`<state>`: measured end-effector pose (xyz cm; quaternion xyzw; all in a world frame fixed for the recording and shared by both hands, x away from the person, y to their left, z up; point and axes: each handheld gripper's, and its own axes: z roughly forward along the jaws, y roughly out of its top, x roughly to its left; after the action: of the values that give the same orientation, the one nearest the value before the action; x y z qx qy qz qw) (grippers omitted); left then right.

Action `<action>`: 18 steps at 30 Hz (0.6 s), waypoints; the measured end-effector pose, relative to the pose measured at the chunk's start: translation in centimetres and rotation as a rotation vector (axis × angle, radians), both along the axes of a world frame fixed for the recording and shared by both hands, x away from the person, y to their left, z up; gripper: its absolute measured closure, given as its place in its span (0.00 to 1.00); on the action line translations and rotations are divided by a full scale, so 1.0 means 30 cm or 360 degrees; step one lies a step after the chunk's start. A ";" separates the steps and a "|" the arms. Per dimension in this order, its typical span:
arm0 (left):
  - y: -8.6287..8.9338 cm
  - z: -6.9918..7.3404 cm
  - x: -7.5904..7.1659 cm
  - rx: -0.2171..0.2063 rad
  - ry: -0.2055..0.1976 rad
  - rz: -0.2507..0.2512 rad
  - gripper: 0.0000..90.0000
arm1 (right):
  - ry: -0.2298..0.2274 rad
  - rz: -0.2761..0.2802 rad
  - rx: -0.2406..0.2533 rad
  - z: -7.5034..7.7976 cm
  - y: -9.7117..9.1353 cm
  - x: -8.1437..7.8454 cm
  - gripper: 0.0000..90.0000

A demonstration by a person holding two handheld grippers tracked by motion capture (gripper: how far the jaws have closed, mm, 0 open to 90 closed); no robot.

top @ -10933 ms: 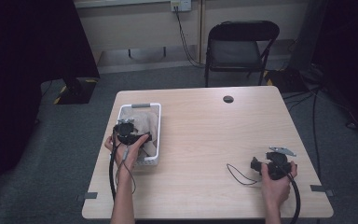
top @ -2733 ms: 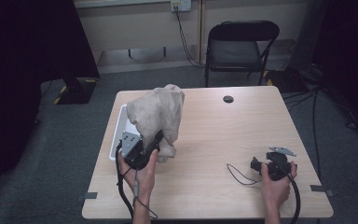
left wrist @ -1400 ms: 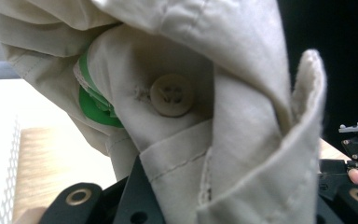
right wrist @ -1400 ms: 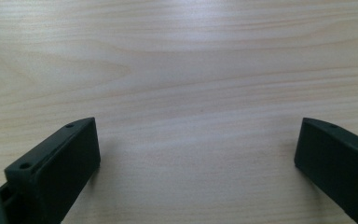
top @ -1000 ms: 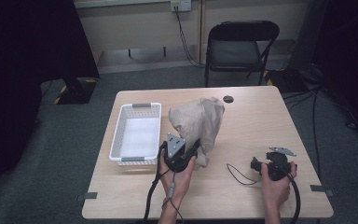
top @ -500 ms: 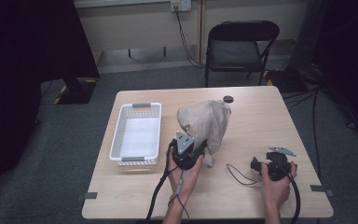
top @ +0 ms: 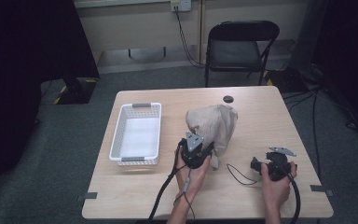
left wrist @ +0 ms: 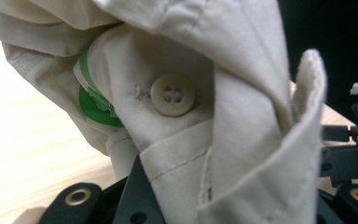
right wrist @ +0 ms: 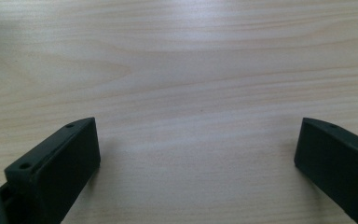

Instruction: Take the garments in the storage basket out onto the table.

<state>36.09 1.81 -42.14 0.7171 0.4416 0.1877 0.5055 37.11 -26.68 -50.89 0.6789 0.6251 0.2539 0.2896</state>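
The left hand-held gripper (top: 204,150) was clamped on a crumpled beige buttoned cotton garment (top: 213,126) that rose just beyond it; the right hand-held gripper (top: 261,164), wide open and empty, sat farther off on the tabletop (top: 261,116).

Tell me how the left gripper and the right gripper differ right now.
The left gripper is shut on the beige garment, holding it up; the right gripper stands open with nothing between its jaws. The left is raised mid-table; the right rests near the table's edge. Both are black, hand-held, trailing cables.

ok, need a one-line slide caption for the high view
Left claw shut on a beige garment beside the white basket; right claw rests open on the table.
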 end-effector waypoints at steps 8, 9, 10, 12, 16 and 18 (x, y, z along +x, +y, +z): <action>-0.015 -0.020 0.019 0.0023 0.0061 0.0008 0.84 | 0.0000 -0.0001 0.0001 0.000 0.000 0.000 0.00; -0.017 -0.026 0.028 0.0024 0.0075 0.0013 0.84 | -0.0001 0.0001 -0.0001 0.000 0.000 0.000 0.00; -0.017 -0.026 0.028 0.0024 0.0075 0.0013 0.84 | -0.0001 0.0001 -0.0001 0.000 0.000 0.000 0.00; -0.021 -0.035 0.039 0.0030 0.0092 0.0013 0.84 | -0.0001 0.0001 -0.0001 0.000 0.000 0.000 0.00; -0.028 -0.049 0.050 0.0053 0.0115 0.0021 0.84 | 0.0001 -0.0001 0.0002 0.000 0.000 0.000 0.00; -0.031 -0.062 0.061 0.0065 0.0143 0.0027 0.84 | 0.0001 -0.0001 0.0003 0.000 0.000 0.000 0.00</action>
<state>37.93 0.87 -44.00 0.7313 0.4660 0.1685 0.4688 37.11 -26.67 -50.89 0.6794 0.6247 0.2541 0.2890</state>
